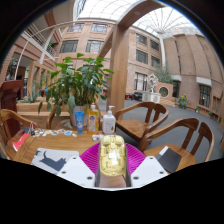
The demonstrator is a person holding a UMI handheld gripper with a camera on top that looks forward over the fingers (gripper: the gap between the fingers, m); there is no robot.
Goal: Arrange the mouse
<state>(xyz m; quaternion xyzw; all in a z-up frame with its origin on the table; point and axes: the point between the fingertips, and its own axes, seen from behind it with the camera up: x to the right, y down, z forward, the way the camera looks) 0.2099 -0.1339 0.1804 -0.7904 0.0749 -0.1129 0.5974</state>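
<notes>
A pale yellow computer mouse is held between my gripper's two fingers, whose magenta pads press on both of its sides. The gripper is shut on the mouse and holds it up above a wooden table. The mouse's front points away from me, and its lower part is hidden behind the fingers.
On the table beyond the fingers stand several bottles, a white pump dispenser and a potted plant. Wooden chairs stand to the right and one on the left. A small dark object lies left of the fingers.
</notes>
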